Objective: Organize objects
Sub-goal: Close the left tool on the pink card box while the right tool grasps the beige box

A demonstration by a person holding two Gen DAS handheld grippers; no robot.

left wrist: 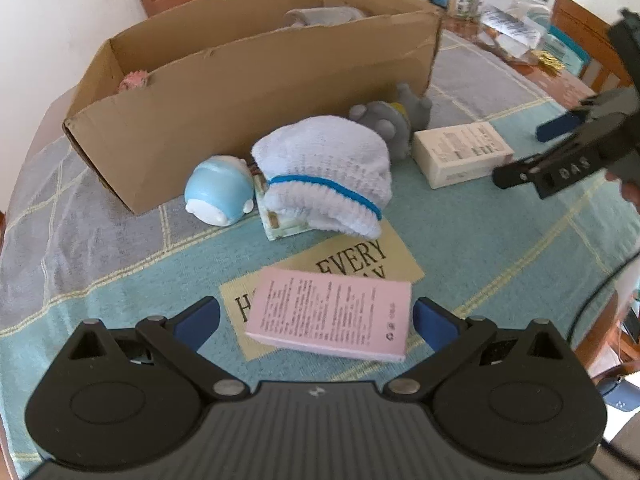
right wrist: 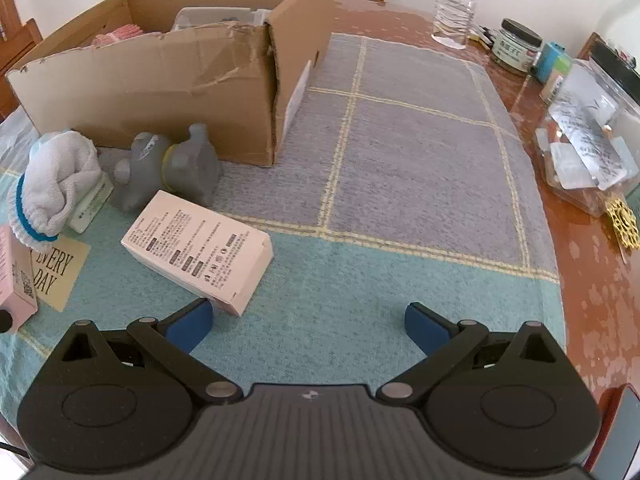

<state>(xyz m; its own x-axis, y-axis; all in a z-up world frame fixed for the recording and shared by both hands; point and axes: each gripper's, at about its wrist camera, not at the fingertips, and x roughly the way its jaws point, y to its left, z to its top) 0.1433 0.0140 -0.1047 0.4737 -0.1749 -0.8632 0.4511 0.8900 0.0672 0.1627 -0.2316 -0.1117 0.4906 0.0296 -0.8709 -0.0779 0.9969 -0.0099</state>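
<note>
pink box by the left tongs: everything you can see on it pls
The pink box is a flat rectangular carton, apparently cardboard, its broad face covered in small dark print with small symbols near one end. It looks closed and undamaged. It lies flat and slightly skewed on a yellow card printed "EVERY", covering part of the lettering. It sits between the open blue pads of the left tongs, with a gap at each pad. The right wrist view shows a QR code on one side.

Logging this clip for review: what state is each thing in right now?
Left claw: open, astride the pink box.
Right claw: open, empty.
Pink box: flat on the card.
White box: flat on the cloth.
Cardboard box: open-topped, some things inside.
Glove: crumpled.
Blue toy: tipped over.
Water bottle: upright.
</note>
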